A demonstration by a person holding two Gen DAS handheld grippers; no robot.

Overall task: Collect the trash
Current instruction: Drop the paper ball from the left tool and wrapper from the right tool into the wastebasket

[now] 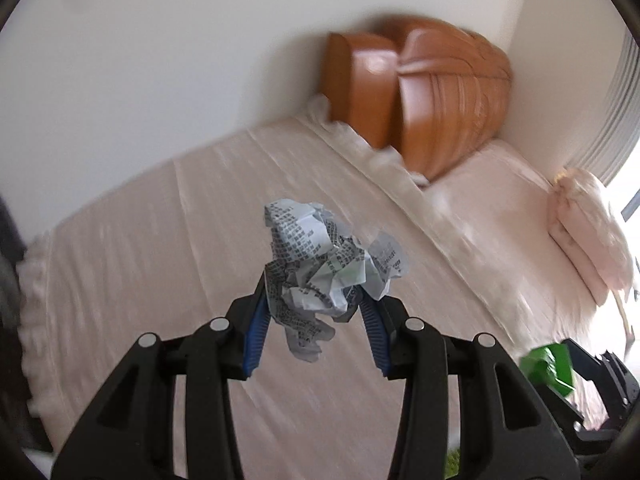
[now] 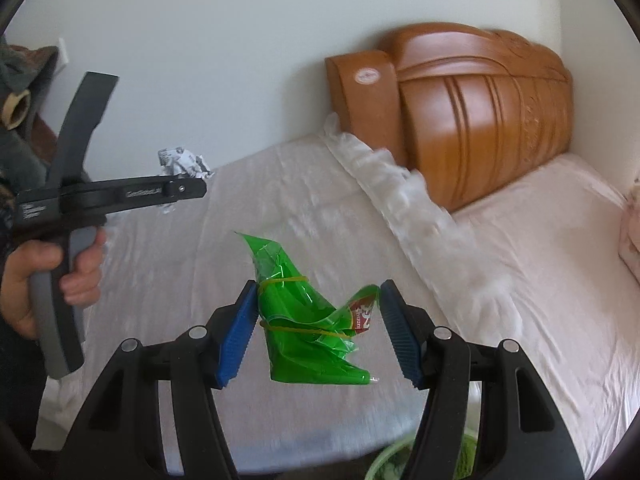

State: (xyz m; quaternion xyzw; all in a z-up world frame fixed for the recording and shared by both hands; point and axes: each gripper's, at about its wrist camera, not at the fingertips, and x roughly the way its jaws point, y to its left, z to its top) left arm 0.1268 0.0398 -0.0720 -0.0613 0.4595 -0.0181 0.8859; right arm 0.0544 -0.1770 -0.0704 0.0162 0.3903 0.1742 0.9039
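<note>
My left gripper point(image 1: 314, 300) is shut on a crumpled ball of printed paper point(image 1: 326, 264) and holds it above the pink bed point(image 1: 160, 240). The same paper ball point(image 2: 182, 162) shows at the tip of the left gripper point(image 2: 192, 184) in the right wrist view. My right gripper point(image 2: 318, 320) has a crumpled green plastic wrapper point(image 2: 308, 328) with yellow rubber bands between its blue pads point(image 2: 238, 340). The wrapper touches the left pad; a gap shows at the right pad. It hangs above the bed point(image 2: 280, 200). The wrapper also shows in the left wrist view point(image 1: 550, 366).
An orange wooden headboard point(image 2: 472, 120) stands against the white wall at the bed's far end. A pink pillow point(image 1: 588, 236) lies at the right. A light green bin rim point(image 2: 390, 462) shows below the bed's near edge. A white frilly cover point(image 2: 400, 188) crosses the bed.
</note>
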